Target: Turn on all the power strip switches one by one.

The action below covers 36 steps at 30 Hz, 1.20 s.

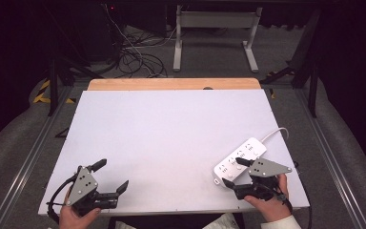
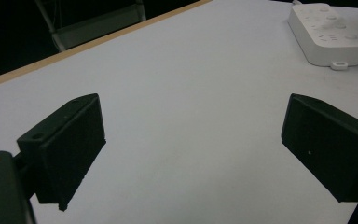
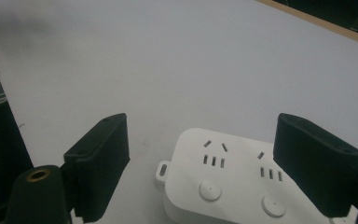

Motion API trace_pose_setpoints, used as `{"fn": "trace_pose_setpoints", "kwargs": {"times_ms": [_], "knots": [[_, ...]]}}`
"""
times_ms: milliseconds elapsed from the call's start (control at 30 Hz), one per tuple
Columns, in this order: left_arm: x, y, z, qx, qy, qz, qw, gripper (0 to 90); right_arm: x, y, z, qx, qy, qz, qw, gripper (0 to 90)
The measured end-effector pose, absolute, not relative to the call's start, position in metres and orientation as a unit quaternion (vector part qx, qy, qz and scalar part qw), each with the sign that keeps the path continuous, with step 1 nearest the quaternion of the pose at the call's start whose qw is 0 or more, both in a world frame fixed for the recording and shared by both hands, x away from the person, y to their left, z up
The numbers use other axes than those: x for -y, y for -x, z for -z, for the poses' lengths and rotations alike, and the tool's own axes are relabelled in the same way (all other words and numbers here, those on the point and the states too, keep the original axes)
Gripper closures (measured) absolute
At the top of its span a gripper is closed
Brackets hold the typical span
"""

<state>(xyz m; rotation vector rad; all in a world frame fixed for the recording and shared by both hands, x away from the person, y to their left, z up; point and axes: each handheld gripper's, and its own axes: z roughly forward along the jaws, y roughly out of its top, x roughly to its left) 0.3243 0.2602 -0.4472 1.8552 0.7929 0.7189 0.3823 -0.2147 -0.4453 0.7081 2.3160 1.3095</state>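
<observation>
The right gripper (image 1: 234, 173) has its jaws wide apart, over the near end of the white power strip (image 1: 239, 160) at about 4 o'clock on the table (image 1: 171, 133), holding nothing. The left gripper (image 1: 110, 175), at 7 o'clock, is wide too and empty. The strip's cord runs off the edge.

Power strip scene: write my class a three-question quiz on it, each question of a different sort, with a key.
1. True or false: the right gripper is shut on the power strip.
2. Which stands nearer the power strip? A. left gripper B. right gripper
3. Fill in: the power strip lies on the white ____.

Key:
1. False: its jaws stand open on either side of the strip's end, with gaps.
2. B
3. table
</observation>
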Motion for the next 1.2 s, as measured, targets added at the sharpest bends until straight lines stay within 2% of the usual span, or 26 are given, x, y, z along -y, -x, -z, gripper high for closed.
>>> {"fn": "trace_pose_setpoints", "kwargs": {"times_ms": [333, 700, 967, 1167, 1200], "knots": [[-0.26, -0.324, 0.447, -0.327, -0.759, -0.301, 0.476, 6.6, 0.213, -0.381, 0.442, -0.83, -0.244, -0.465, 0.19, 25.1], [-0.259, -0.324, 0.448, -0.327, -0.76, -0.302, 0.472, 6.6, 0.206, -0.385, 0.428, -0.843, -0.227, -0.453, 0.183, 41.1], [-0.259, -0.324, 0.447, -0.326, -0.76, -0.304, 0.472, 6.6, 0.204, -0.387, 0.422, -0.84, -0.227, -0.455, 0.187, 44.3], [-0.257, -0.324, 0.448, -0.325, -0.762, -0.302, 0.471, 6.6, 0.203, -0.394, 0.414, -0.853, -0.24, -0.429, 0.174, 55.7], [-0.257, -0.325, 0.448, -0.324, -0.763, -0.303, 0.47, 6.6, 0.205, -0.396, 0.409, -0.854, -0.243, -0.427, 0.169, 63.2]]}}
